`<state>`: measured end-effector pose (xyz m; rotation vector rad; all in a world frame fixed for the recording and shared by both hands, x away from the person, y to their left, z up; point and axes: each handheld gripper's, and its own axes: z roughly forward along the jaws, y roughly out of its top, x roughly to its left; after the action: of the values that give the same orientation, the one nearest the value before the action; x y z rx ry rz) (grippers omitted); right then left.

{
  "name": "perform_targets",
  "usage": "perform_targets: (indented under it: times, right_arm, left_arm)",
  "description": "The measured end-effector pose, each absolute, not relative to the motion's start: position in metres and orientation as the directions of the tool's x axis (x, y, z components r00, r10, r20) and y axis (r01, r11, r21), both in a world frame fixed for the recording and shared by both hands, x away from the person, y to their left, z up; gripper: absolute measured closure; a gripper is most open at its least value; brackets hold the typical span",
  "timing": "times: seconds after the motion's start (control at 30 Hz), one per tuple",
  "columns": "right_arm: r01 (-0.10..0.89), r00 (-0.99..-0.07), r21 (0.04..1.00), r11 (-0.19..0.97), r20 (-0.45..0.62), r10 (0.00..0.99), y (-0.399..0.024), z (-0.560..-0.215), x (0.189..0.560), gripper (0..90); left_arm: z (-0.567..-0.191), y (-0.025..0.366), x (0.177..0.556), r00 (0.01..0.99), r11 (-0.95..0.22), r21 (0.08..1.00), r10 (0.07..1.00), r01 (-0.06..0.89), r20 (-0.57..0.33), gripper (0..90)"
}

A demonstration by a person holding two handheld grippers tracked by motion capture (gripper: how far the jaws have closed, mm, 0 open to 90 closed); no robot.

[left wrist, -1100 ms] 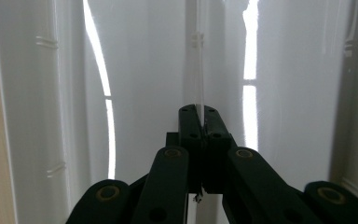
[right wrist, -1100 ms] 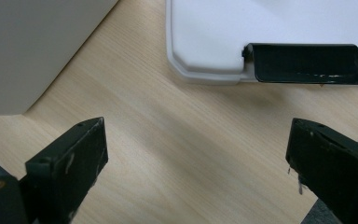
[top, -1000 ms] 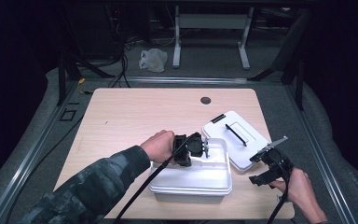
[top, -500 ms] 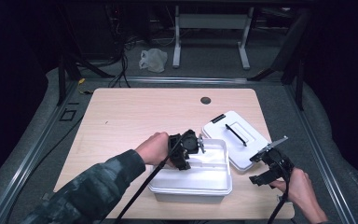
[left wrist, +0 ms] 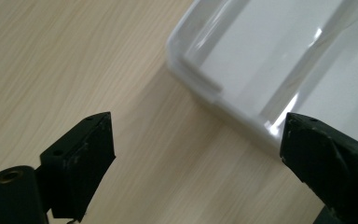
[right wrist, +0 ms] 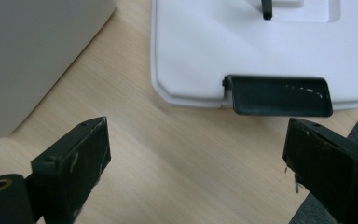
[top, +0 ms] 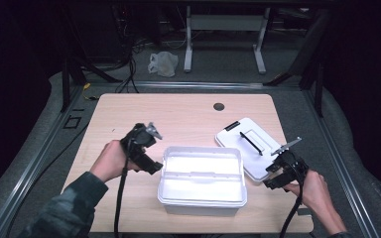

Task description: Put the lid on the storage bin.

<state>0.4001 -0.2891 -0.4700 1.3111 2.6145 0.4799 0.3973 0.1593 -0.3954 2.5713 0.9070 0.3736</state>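
We are looking down on the bench [top: 129, 114] with the open white box [top: 202, 176] sitting near its front edge, a little right of centre. Our left gripper [top: 146, 146] is hanging at the box's nine o'clock, just beside its left wall, and its jaws have just been opening: they are standing wide with nothing between them, only bare wood and the box's near corner [left wrist: 200, 88] beyond. That spread, we judge, is there because the gripper has let go and is clearing the rim.

The lid [top: 250, 144] is lying flat at the box's two o'clock, handle [top: 250, 142] up, probably parked there to keep the box mouth free. Our right gripper [top: 283, 171] is waiting at the lid's five o'clock, jaws wide and empty, aimed at the black latch [right wrist: 279, 95] on the lid's near edge, which looks like a ready grip point.

The box interior is glaring white, so we are struggling to tell whether anything is lying inside. The lid's far end is cut off in the right gripper view.
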Motion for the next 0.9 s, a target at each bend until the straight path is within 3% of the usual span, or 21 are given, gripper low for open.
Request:
perform_targets:
  times: [0.23,0.5,0.67,0.9]
  right_arm:
    - [0.740,-0.603,0.349,0.575,-0.035,0.797,-0.279,-0.466,0.425,9.2]
    - [0.739,-0.609,0.328,0.589,-0.048,0.791,-0.261,-0.464,0.470,18.9]
    - [0.746,-0.604,0.307,0.590,-0.060,0.795,-0.251,-0.469,0.495,40.2]
    - [0.777,-0.584,0.236,0.583,-0.074,0.808,-0.236,-0.477,0.524,60.5]
  left_arm:
    - [-0.419,0.203,0.381,0.621,-0.603,0.442,0.774,0.664,0.124,2.5]
    - [-0.448,0.221,0.373,0.565,-0.549,0.423,0.819,0.721,0.101,1.1]
    - [-0.454,0.227,0.375,0.546,-0.529,0.417,0.833,0.739,0.090,1.3]
    - [-0.454,0.229,0.376,0.538,-0.521,0.420,0.838,0.743,0.088,2.4]
